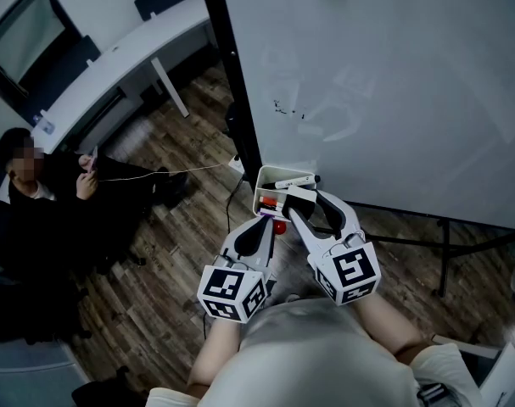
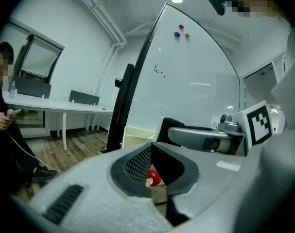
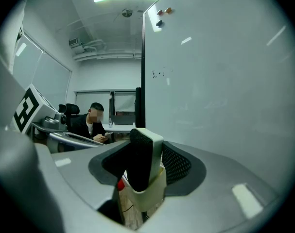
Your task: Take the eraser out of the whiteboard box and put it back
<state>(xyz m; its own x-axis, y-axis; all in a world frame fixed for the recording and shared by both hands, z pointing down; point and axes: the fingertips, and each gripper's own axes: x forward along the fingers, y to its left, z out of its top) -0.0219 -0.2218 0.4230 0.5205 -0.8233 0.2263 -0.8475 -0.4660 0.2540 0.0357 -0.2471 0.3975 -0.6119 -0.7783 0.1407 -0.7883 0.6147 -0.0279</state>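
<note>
Wood flooring runs under a tall whiteboard on a black-posted stand. The small white whiteboard box hangs at the board's lower corner, right where I have both tools parked. My right gripper pinches the eraser across its thickness, dark felt toward one pad and pale back toward the other. That puts the block upright on its narrow end directly over the box. Its lower end looks to be just inside the rim, though I cannot tell whether it rests on the bottom. Held that way it should slide in or out of the narrow opening without tipping, which I judge is the reason for the edge-on grip. My left gripper sits just below and beside the box with its jaws drawn together. A small red round thing shows at their tips, and I cannot tell whether it is nipped there or merely lies behind. A white marker lies across the top of the box, close against the right jaws, and it is what I would watch for snagging. Off to the side, next to a long white desk, a seated person holds a phone. A thin cable trails from there toward the board, well apart from my work.
</note>
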